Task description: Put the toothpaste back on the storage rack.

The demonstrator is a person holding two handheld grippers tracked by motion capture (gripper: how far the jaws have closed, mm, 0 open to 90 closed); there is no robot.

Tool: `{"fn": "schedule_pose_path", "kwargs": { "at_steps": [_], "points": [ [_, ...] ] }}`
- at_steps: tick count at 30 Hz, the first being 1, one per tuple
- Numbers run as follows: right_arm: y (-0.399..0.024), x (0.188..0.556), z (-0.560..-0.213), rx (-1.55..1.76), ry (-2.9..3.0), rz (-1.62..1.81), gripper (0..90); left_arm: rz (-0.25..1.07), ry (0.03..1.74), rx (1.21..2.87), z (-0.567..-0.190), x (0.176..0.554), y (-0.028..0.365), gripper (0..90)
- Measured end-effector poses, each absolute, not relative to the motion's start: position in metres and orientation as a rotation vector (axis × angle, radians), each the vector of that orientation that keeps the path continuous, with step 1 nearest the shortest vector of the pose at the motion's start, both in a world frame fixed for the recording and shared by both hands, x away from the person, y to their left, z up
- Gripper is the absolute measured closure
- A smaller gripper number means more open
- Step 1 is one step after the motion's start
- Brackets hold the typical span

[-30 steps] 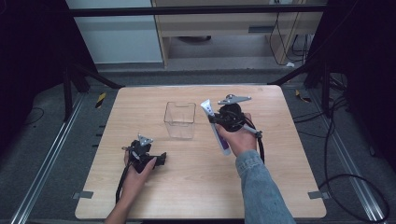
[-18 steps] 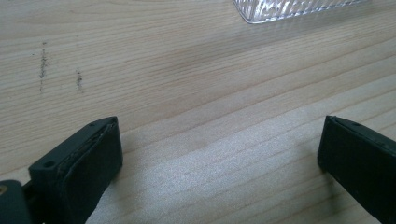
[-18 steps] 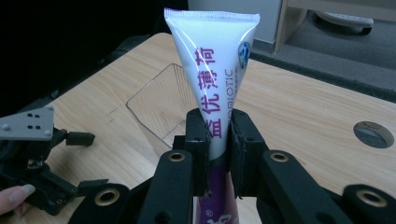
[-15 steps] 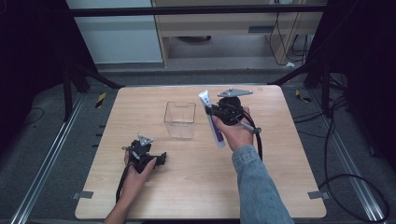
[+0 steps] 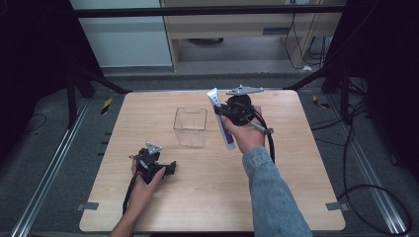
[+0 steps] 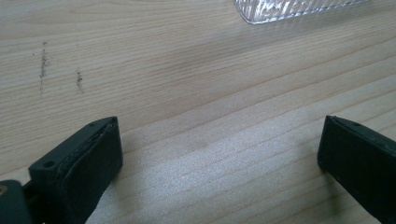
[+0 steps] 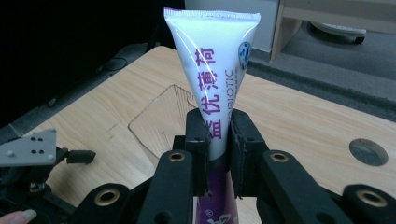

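High view. I see the right hand-held gripper (image 5: 223, 112) raised above the far right part of the tabletop (image 5: 296, 197), clamped on a white and purple tube (image 5: 221, 120). The tube runs lengthwise from a flat crimped end near the far edge down to a purple end close to the person's right hand (image 5: 245, 136). It sits just to the right of a clear plastic container (image 5: 190, 126), apart from it. The container stands open-topped near the centre of the far half. I read bare wood on all sides of the container and a wide free band along the near edge. The left hand-held gripper (image 5: 170, 164) rests low on the near left part of the tabletop, well apart from the container and tube, with its jaws pointing right.

Left gripper view. I see the two black jaws of the left hand-held gripper (image 6: 219, 154) spread wide, with only wood grain between them. The pads (image 6: 95, 158) hold nothing. A corner of the clear container (image 6: 299, 8) shows at the top edge, well ahead of the jaws.

Right gripper view. I see the right hand-held gripper (image 7: 218, 140) with its jaws narrow, pressing the tube (image 7: 212, 70) from both sides just below its middle. The tube stands upright between them, crimped end uppermost. Beyond it lie the clear container (image 7: 154, 119) and, past that, the tabletop's far edge. The left hand-held gripper (image 7: 81, 156) shows at lower left. A round hole (image 7: 368, 151) in the tabletop lies to the right.
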State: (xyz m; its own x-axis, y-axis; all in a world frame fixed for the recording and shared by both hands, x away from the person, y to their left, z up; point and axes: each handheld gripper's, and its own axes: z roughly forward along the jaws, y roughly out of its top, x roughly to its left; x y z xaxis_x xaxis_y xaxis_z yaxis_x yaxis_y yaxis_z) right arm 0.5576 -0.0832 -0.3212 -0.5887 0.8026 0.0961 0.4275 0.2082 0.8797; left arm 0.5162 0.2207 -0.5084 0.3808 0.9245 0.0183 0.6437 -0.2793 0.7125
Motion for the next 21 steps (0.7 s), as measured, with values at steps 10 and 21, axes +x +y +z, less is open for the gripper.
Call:
{"fn": "schedule_pose_path", "kwargs": {
  "at_steps": [10, 21],
  "points": [
    [-0.072, 0.574, -0.3, 1.14, 2.059, 1.391, 79.3, 0.585, 1.346, 2.021, -0.508, 0.517, 0.22, 0.0],
    [-0.055, 0.593, -0.279, 1.113, 1.988, 1.447, 79.3, 0.584, 1.346, 2.023, -0.508, 0.517, 0.22, 0.0]
  ]
}}
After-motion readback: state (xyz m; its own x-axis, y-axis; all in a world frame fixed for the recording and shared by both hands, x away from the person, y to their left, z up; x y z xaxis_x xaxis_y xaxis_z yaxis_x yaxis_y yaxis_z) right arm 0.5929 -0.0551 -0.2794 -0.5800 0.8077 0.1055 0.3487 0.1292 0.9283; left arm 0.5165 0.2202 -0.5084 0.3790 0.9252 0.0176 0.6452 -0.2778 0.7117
